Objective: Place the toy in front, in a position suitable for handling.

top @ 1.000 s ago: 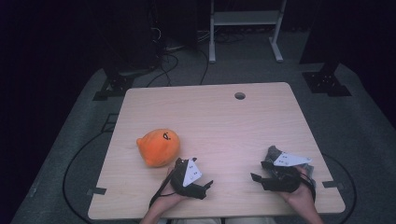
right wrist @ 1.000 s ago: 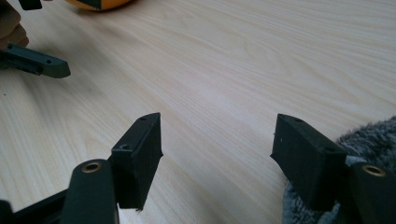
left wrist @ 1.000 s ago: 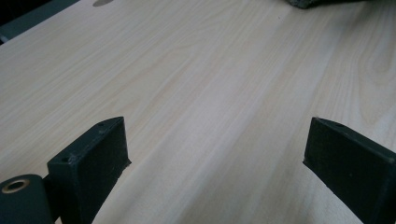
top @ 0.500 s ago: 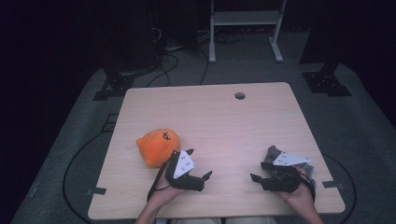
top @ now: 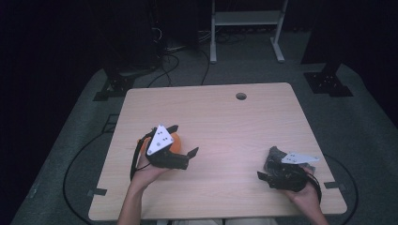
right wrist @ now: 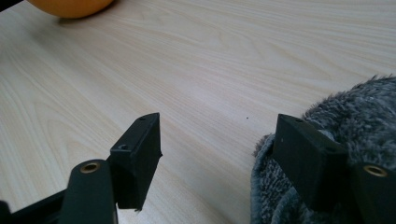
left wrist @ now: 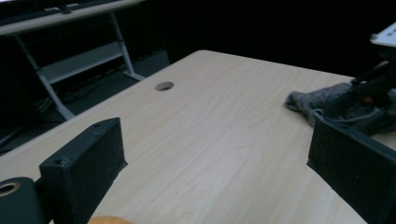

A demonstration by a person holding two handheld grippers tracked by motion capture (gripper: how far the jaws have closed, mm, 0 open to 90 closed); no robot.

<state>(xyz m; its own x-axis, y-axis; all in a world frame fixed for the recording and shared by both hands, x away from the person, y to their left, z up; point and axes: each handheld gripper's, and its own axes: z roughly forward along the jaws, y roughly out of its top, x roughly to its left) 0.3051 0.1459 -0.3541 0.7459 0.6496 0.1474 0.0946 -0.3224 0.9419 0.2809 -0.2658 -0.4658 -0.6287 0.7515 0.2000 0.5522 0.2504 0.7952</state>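
- Left gripper (top: 180, 140), black two-jaw tool with a grey three-cornered plate on top, is held over the round orange plush toy (top: 174, 141); jaws wide apart, nothing between them.
- In the left gripper view a sliver of the orange toy (left wrist: 108, 220) shows at the bottom edge, just below the gap between the jaws; cannot tell if they touch it.
- The orange toy sits on the light wooden table (top: 220, 122), left of centre, mostly covered by the left gripper in the high view.
- Right gripper (top: 265, 164), same build, rests low near the table's front right corner, jaws spread open.
- Fuzzy grey plush toy (right wrist: 327, 140) lies on the table at the right gripper; one jaw presses against its fur, the other stands apart over bare wood.
- The two toys lie well apart.
- Small round hole (top: 241, 96) near the table's far edge.
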